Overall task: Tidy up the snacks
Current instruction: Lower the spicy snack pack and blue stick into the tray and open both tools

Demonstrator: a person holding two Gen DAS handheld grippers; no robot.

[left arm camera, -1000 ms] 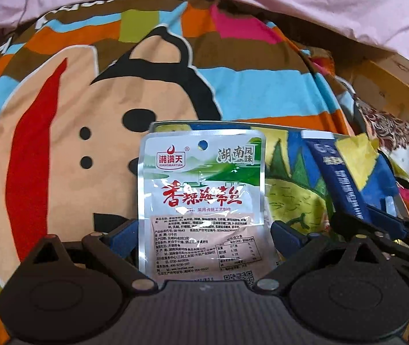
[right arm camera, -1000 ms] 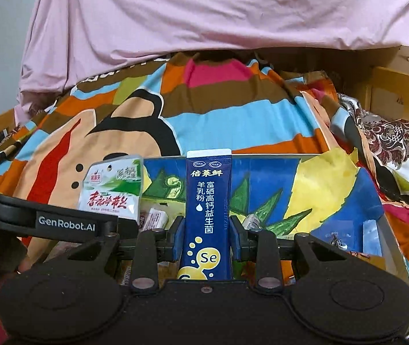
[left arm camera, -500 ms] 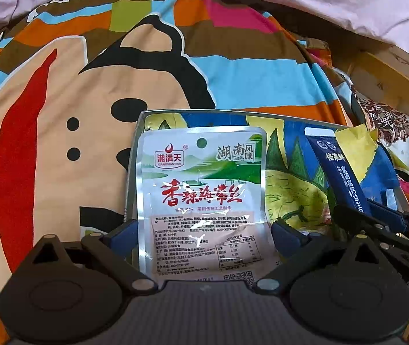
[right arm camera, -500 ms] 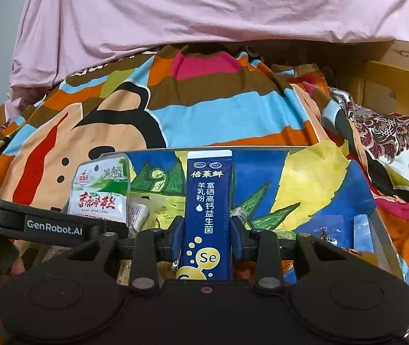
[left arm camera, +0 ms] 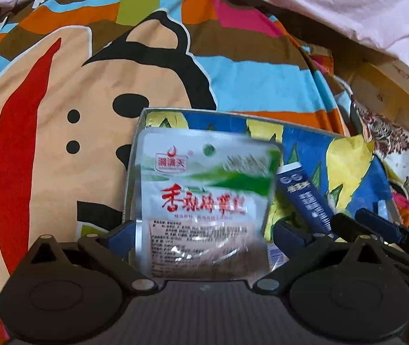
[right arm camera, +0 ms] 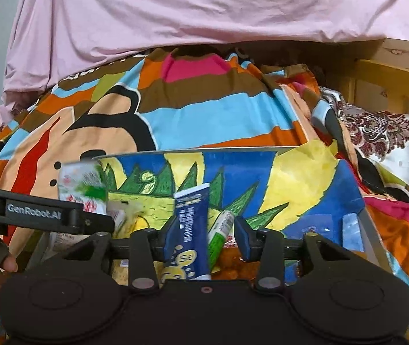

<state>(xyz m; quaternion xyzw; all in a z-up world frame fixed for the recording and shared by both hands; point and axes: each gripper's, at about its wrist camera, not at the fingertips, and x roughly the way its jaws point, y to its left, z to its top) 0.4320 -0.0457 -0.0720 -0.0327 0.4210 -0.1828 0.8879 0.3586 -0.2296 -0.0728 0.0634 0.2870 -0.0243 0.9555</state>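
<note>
Two claws work over the colourful painted box (right arm camera: 305, 178): left claw (left arm camera: 204, 233) loosely brackets a limp, slippery white foil pouch (left arm camera: 204, 195); right claw (right arm camera: 204, 230), jaws parted, releases a light, narrow blue sachet (right arm camera: 190, 230). Grip edges.

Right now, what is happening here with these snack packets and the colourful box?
A person works with two hand-held tools over a painted box that lies on a cartoon bedspread. The left tool has a white seaweed snack packet between its fingers, and the right tool has opened around a blue stick sachet, which leans toward its left finger. Both packets are blurred, apparently dropping into the box, where other snacks already lie.
</note>
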